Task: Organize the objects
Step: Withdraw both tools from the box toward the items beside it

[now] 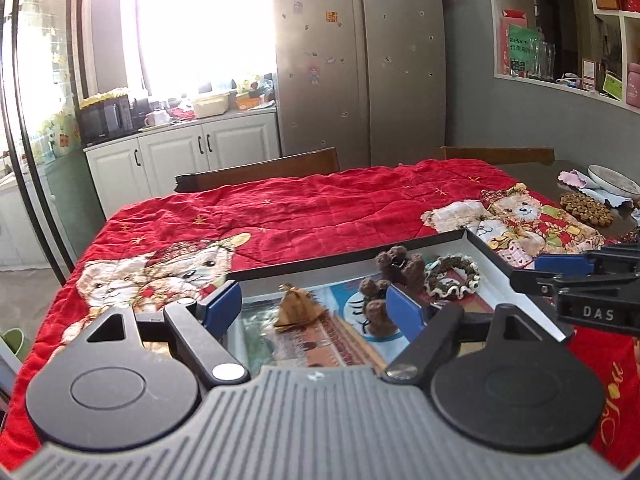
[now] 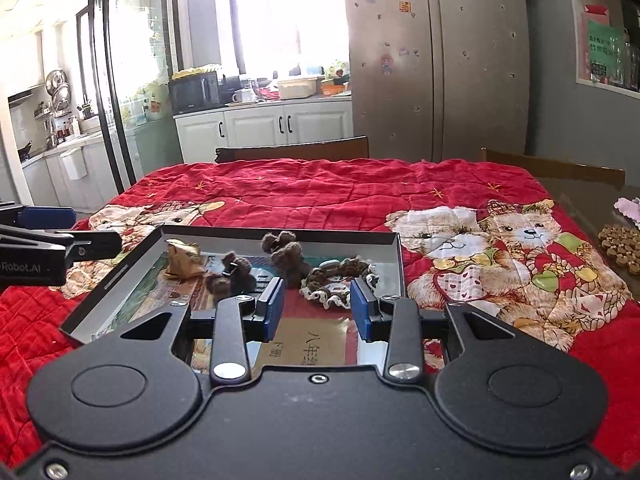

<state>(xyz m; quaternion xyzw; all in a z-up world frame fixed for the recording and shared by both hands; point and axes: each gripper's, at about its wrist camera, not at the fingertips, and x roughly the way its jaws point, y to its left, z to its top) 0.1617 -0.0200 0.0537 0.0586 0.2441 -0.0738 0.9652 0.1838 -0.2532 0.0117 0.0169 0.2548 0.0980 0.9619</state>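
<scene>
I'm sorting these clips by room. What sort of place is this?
Most likely a home kitchen with a dining area: a tall double-door fridge, white cabinets carrying a microwave, and a table under a red teddy-bear quilt.

My right gripper (image 2: 317,309) hangs over the near end of the tray (image 2: 394,258), its blue pads apart with nothing between them; inside the tray I see a tan wrapper (image 2: 182,261), brown fuzzy clips (image 2: 286,254) and a frilled scrunchie (image 2: 340,280); the left gripper (image 2: 48,232) shows at the left edge; a red quilt (image 2: 320,188) covers the worktop.
</scene>
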